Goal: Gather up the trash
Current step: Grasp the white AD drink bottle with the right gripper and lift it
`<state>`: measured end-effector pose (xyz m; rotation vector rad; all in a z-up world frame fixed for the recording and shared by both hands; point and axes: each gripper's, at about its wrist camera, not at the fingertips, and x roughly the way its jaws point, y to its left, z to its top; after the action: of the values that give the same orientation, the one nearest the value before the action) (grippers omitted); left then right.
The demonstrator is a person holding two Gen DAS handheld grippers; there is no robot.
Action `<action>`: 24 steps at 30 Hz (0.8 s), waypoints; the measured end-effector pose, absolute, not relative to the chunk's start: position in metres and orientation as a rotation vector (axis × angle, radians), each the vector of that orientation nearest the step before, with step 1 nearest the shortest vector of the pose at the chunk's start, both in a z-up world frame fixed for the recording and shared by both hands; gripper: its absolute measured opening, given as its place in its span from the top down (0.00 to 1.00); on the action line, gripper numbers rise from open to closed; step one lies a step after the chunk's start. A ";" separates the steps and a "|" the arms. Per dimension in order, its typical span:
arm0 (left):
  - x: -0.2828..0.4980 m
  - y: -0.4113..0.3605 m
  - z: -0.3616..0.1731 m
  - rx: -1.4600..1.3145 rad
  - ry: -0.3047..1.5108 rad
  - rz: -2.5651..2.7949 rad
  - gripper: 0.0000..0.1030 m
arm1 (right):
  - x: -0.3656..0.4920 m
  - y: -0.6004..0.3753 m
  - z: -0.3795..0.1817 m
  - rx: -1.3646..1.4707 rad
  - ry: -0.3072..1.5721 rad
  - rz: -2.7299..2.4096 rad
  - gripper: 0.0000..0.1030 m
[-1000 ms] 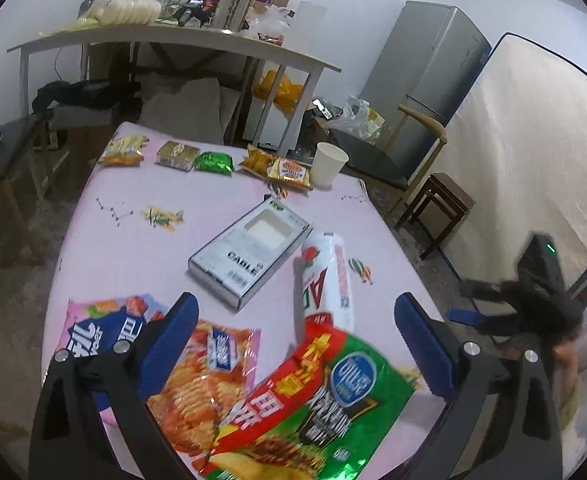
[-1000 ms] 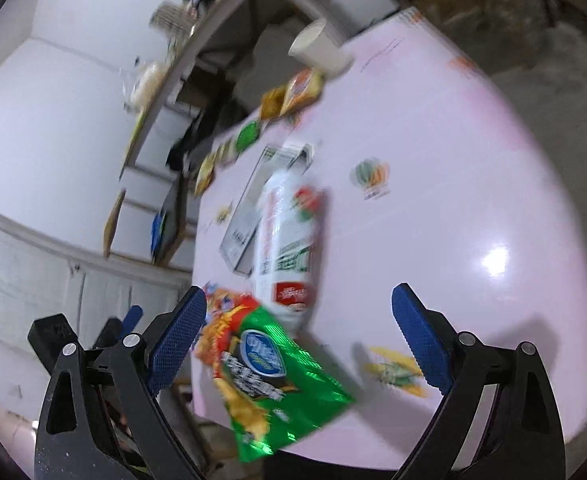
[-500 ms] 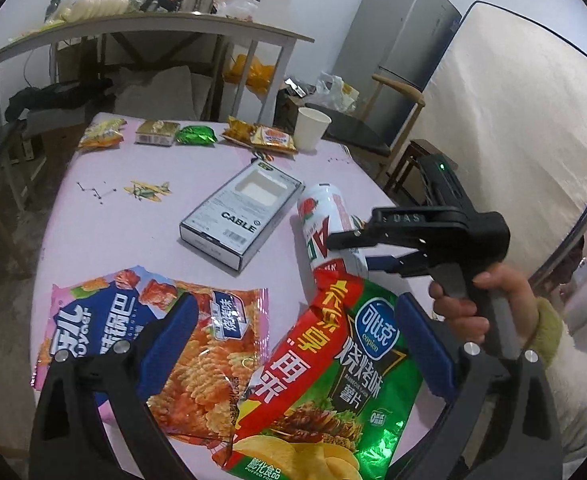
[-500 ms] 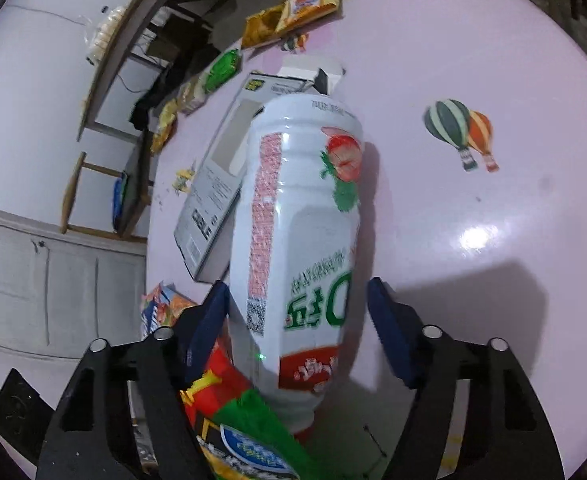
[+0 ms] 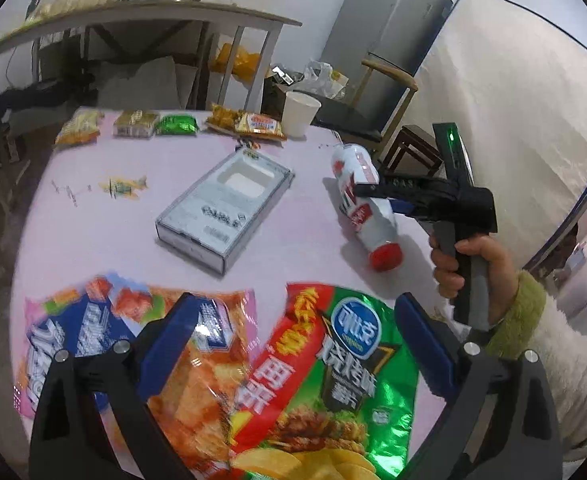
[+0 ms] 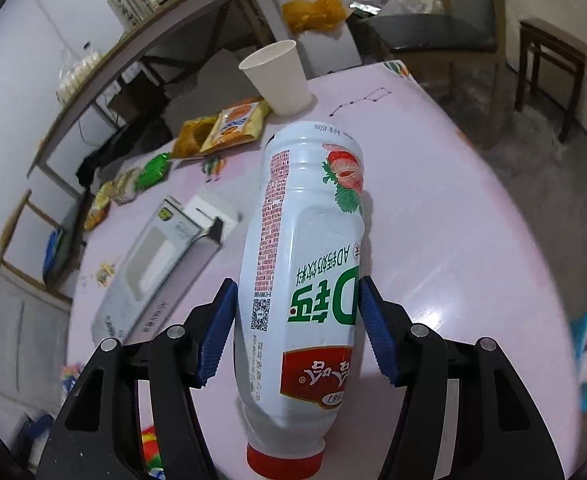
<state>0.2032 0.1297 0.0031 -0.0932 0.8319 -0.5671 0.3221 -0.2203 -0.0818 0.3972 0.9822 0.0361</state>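
We clamp the right tongs [image 6: 297, 332] on the bottle [image 6: 305, 264] to lift it, while our left tongs [image 5: 293, 350] stand apart above the green chip bag [image 5: 345, 364] beside that bottle.

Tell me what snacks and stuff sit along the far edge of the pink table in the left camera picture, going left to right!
Yellow snack packet → brown snack packet → green snack packet → orange snack packets → white paper cup.
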 end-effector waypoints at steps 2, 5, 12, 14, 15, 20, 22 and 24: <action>0.213 0.130 0.010 -0.070 0.828 -0.570 0.07 | 0.325 -0.225 -0.082 0.379 1.010 0.056 0.43; 0.241 0.126 0.015 -0.035 0.854 -0.579 0.05 | 0.324 -0.230 -0.080 0.364 1.049 0.068 0.38; 0.320 0.107 0.006 0.034 0.943 -0.533 0.05 | 0.319 -0.227 -0.091 0.413 1.130 0.134 0.29; 0.341 0.105 0.001 0.033 0.954 -0.485 0.05 | 0.317 -0.225 -0.095 0.415 1.142 0.147 0.29; 0.356 0.105 -0.006 0.018 0.975 -0.459 0.05 | 0.316 -0.226 -0.097 0.422 1.146 0.154 0.29; 0.398 0.113 -0.041 -0.105 1.097 -0.378 0.05 | 0.314 -0.230 -0.097 0.454 1.142 0.182 0.29; 0.402 0.114 -0.048 -0.134 1.121 -0.383 0.05 | 0.313 -0.233 -0.098 0.474 1.142 0.193 0.29; 0.401 0.115 -0.052 -0.173 1.145 -0.406 0.05 | 0.313 -0.235 -0.098 0.486 1.143 0.202 0.29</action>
<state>0.4007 0.1153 -0.0520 -0.1727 1.1449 -0.4057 0.3127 -0.2352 -0.0982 0.4860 1.1428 0.2024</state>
